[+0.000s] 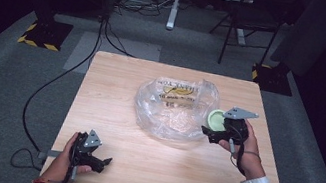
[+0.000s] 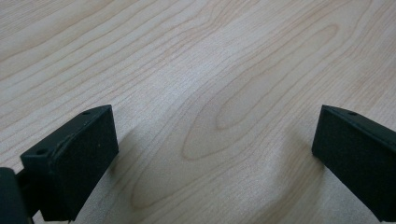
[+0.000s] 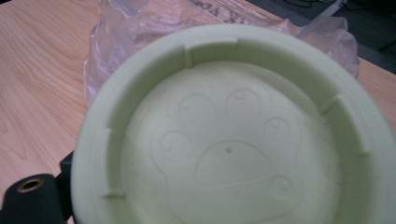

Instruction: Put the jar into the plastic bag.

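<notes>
A clear plastic bag (image 1: 173, 108) with yellow print lies crumpled in the middle of the wooden table (image 1: 115, 93). At its right edge my right gripper (image 1: 218, 126) is shut on a pale green round lid (image 1: 217, 119). Close up in the right gripper view, the lid (image 3: 233, 140) shows a paw print moulded inside its rim, with the bag (image 3: 121, 37) behind it. My left gripper (image 1: 100, 161) rests near the table's front left corner, away from the bag. In the left gripper view its black fingers (image 2: 74, 158) stand wide apart over bare wood, open and holding nothing.
The table stands on grey carpet. Black cables (image 1: 62, 74) trail over the floor at the left. A folding chair (image 1: 248, 25) and a white desk leg (image 1: 175, 2) stand behind the table. Yellow-and-black striped stand bases (image 1: 44, 32) sit at both far sides.
</notes>
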A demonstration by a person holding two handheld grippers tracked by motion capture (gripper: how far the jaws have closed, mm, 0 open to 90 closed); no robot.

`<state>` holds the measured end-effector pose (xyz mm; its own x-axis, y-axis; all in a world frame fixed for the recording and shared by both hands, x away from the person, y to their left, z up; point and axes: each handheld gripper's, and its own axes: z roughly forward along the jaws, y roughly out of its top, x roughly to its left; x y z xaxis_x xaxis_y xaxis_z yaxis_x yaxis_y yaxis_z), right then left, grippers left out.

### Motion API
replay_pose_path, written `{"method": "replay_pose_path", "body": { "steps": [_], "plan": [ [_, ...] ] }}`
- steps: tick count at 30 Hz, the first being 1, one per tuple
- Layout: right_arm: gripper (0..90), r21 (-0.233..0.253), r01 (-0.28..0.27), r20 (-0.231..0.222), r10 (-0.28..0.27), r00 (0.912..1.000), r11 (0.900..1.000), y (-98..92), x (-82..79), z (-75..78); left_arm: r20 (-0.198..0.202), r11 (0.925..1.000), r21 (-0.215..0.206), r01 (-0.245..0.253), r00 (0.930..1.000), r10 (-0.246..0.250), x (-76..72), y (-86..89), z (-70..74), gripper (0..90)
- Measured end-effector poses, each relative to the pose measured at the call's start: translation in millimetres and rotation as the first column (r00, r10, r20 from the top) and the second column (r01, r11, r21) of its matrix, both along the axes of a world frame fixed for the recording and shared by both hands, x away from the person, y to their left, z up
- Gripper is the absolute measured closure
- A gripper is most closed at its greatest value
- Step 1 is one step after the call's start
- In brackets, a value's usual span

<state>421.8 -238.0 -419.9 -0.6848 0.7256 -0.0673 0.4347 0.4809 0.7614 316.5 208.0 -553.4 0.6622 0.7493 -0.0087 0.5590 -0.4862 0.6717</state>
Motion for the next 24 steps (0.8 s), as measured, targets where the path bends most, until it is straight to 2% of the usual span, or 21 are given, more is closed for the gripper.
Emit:
{"method": "replay_pose_path", "body": {
  "steps": [13,24],
  "plan": [
    [11.0,-0.020,-0.056,0.002,0.056,0.9984,0.998,44.2,14.0,-1.2,0.001,1.0000,0.002,0.001,1.0000,-0.001,0.1,0.1,0.1,0.1],
    [11.0,-0.030,-0.061,-0.011,0.060,0.9981,0.998,71.3,31.5,-9.1,0.000,1.0000,0.000,0.000,1.0000,0.000,0.0,0.0,0.0,0.1]
  ]
}}
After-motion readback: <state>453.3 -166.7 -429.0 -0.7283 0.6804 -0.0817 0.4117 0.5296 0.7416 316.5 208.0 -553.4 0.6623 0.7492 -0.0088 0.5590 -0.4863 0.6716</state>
